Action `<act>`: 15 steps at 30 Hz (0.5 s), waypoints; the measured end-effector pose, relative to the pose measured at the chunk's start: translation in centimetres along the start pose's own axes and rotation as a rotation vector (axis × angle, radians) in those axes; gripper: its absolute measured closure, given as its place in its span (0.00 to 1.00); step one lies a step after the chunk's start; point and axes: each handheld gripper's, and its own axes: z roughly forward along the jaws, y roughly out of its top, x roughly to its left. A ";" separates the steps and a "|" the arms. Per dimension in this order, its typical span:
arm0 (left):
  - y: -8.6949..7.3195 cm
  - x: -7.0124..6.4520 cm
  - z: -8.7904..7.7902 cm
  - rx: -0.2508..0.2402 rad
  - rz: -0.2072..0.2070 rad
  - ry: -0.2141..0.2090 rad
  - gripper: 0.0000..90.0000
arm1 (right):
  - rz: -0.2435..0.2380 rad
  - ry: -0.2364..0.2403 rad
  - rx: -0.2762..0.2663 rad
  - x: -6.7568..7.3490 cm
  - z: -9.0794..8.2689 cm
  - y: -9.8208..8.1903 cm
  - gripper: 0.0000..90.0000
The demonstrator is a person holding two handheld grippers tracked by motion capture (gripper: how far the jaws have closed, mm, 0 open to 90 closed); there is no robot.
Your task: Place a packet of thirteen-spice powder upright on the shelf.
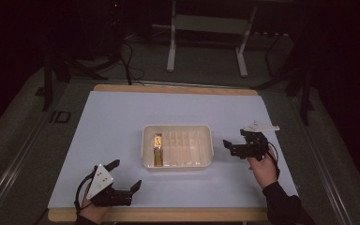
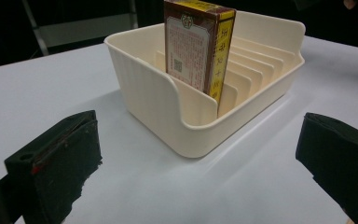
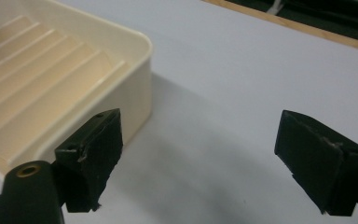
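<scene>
A cream slotted tray (image 1: 178, 165) sits mid-table. A red-and-yellow box (image 1: 158, 149) stands on edge in its leftmost slot. My left gripper (image 1: 125, 174) hovers near the front edge, left of the tray, open and holding nothing. In the left gripper view the box (image 2: 193, 46) rises above the tray's rounded corner (image 2: 140, 88), beyond my wide-apart left gripper (image 2: 198, 163). My right gripper (image 1: 234, 137) is just right of the tray, open and empty. In the right gripper view my right gripper (image 3: 205, 156) spans bare table beside the tray's corner (image 3: 135, 93).
A white mat (image 1: 122, 117) covers the wooden tabletop, whose edge (image 1: 168, 214) shows along the front. Behind the table, a white frame with legs (image 1: 171, 51) stands on the dark floor, and cables lie there too. Both forearms come in from the bottom.
</scene>
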 end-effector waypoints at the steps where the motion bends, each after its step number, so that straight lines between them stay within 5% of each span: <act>1: 0.0 0.0 0.0 -0.001 0.000 -0.001 0.00 | 0.007 -0.014 -0.013 -0.1 -0.1 -0.5 0.16; 15: 0.1 0.0 0.3 0.008 0.009 -0.014 0.00 | 0.071 -0.081 -0.063 -0.3 -1.7 -3.4 0.16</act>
